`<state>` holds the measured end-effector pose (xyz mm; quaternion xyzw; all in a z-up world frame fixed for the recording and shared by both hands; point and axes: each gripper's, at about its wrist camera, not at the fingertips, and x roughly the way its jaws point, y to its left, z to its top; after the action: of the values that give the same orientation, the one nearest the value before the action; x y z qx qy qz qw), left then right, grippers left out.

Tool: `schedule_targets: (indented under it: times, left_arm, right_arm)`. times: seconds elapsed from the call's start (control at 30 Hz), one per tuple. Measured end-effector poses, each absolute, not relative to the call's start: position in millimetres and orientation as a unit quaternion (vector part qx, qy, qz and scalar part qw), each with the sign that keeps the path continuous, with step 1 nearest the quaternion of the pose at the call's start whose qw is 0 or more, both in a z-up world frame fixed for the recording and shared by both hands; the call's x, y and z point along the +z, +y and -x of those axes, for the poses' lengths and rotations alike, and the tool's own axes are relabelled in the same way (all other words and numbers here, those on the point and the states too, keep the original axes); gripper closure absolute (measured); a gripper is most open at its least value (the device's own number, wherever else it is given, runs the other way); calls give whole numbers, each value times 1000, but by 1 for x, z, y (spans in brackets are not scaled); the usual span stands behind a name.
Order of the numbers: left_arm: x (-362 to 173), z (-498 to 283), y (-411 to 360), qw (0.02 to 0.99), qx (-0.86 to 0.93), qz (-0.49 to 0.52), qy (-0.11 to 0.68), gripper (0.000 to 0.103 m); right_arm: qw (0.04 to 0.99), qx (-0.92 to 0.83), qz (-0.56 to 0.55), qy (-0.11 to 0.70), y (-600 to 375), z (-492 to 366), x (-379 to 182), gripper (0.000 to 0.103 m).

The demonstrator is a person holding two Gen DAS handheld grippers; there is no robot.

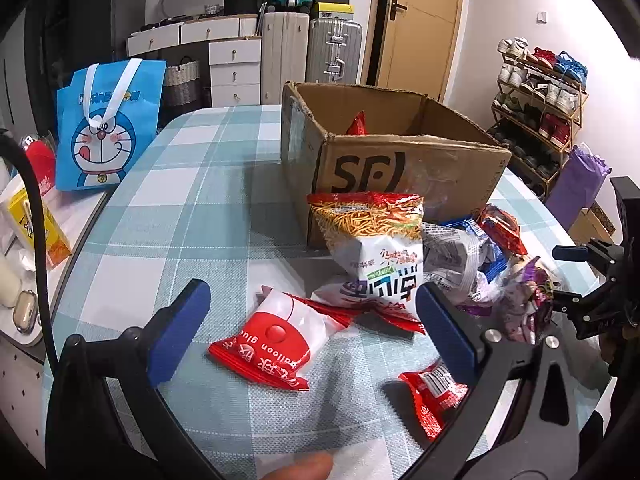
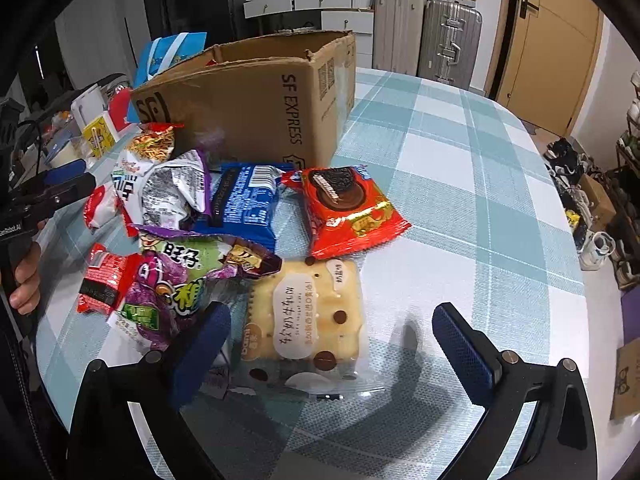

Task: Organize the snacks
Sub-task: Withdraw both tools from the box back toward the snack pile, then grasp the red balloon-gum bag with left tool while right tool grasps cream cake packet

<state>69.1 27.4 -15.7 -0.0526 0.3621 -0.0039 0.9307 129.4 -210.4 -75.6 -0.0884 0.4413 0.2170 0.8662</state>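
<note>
A cardboard box [image 1: 408, 168] marked SF stands open on the checked table, one red packet [image 1: 357, 123] showing inside. Snack packets lie heaped in front of it. My left gripper [image 1: 314, 330] is open just above the table, its blue pads either side of a red-and-white balloon-gum packet [image 1: 276, 338], with a noodle-snack bag [image 1: 376, 248] just beyond. My right gripper [image 2: 332, 344] is open too, straddling a clear-wrapped cracker pack [image 2: 316, 316]. Beyond it lie a red Oreo packet [image 2: 348, 208], a blue packet [image 2: 246, 200] and a purple-green candy bag [image 2: 168, 292].
A blue Doraemon bag [image 1: 104, 128] stands on a side surface to the left with a yellow carton [image 1: 38, 220]. Suitcases [image 1: 334, 50], drawers and a door are behind the table; a shoe rack [image 1: 540, 96] is at the right. Bare tablecloth [image 2: 460, 184] spreads right of the box.
</note>
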Motion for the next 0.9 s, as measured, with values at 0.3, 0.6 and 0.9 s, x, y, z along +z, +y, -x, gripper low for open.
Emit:
schedule_targets:
  times: [0.3,0.6,0.9]
  left_arm:
    - [-22,-72,31,928,2,48,370,1]
    - [-31,-78,47,917,6,62,394,1]
    - [-41,-83,52,905,-4,69,421,1]
  right_arm:
    - [865,207,103,446,-211,-132,-81,2]
    - [859,240,101,441,-207,-127,-81,44]
    - [880,255,95,388,-217,-115,-58,45]
